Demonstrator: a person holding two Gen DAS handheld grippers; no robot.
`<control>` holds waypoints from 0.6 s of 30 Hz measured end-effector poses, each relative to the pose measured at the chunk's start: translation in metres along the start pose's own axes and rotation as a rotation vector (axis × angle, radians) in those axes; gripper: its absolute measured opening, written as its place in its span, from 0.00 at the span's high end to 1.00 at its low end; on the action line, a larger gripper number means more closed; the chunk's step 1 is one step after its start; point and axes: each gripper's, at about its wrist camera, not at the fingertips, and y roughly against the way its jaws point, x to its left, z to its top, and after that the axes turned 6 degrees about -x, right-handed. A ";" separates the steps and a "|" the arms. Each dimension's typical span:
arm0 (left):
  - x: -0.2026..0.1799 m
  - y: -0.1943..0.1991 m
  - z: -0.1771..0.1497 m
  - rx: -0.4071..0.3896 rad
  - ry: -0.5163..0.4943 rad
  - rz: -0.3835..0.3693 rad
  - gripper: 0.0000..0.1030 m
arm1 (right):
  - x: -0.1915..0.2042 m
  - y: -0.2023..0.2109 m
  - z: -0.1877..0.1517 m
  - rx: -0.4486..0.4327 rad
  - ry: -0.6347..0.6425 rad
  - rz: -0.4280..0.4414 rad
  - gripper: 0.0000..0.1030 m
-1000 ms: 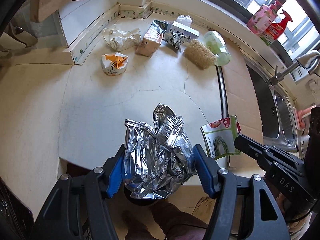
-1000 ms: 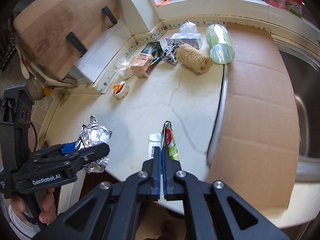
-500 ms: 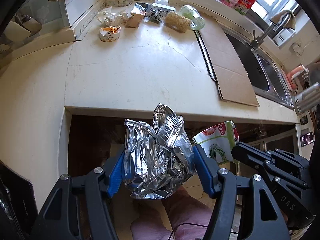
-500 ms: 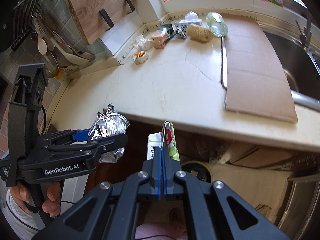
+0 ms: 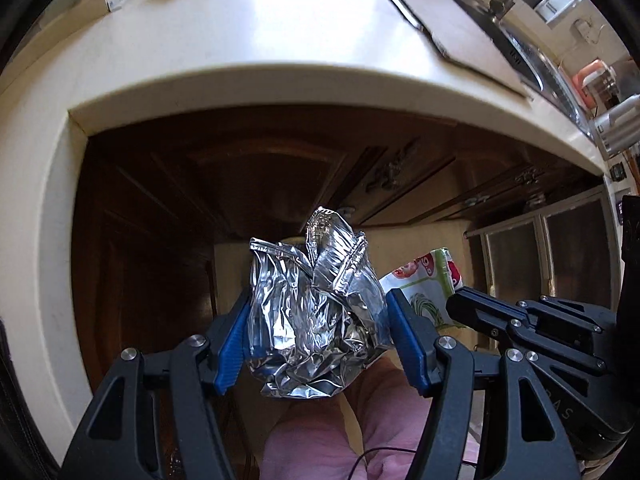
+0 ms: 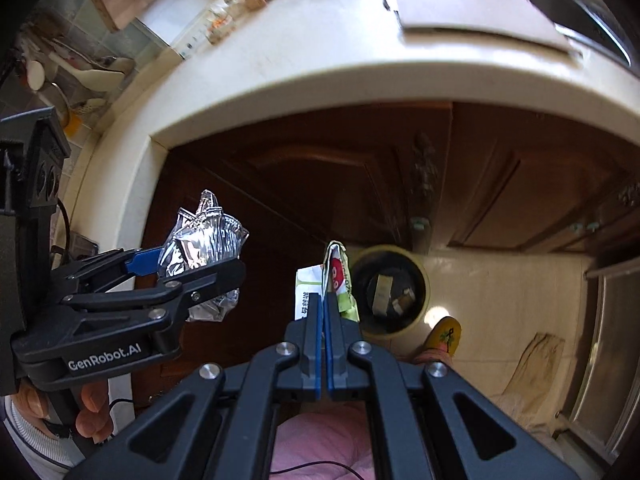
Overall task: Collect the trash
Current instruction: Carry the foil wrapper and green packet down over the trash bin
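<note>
I am carrying a crumpled ball of silver aluminium foil (image 5: 316, 312) clamped between the blue pads of my left gripper (image 5: 318, 336), and my right gripper (image 6: 323, 308) is pinched fully closed on a flat green-and-white snack wrapper with red printing (image 6: 340, 280), both hanging over the floor in front of the dark wooden cabinet doors (image 6: 304, 184). The round cream-rimmed bin (image 6: 420, 280) is sitting just beyond the wrapper, and I think it is already holding scraps, though blur is hiding what. If I am letting go too soon, the light wrapper could be fluttering past the rim, and the springy foil could be bouncing out. Compared with a second ago, I am no longer over the cream countertop (image 5: 280, 32); both hands have dropped below its edge towards the bin.
</note>
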 end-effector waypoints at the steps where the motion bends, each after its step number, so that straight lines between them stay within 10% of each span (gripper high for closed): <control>1: 0.001 -0.007 -0.002 0.010 0.001 0.001 0.39 | -0.004 -0.006 -0.002 0.014 -0.008 -0.007 0.99; 18: 0.029 -0.173 -0.025 0.099 0.030 -0.017 0.38 | -0.058 -0.146 -0.021 0.164 0.027 -0.052 0.98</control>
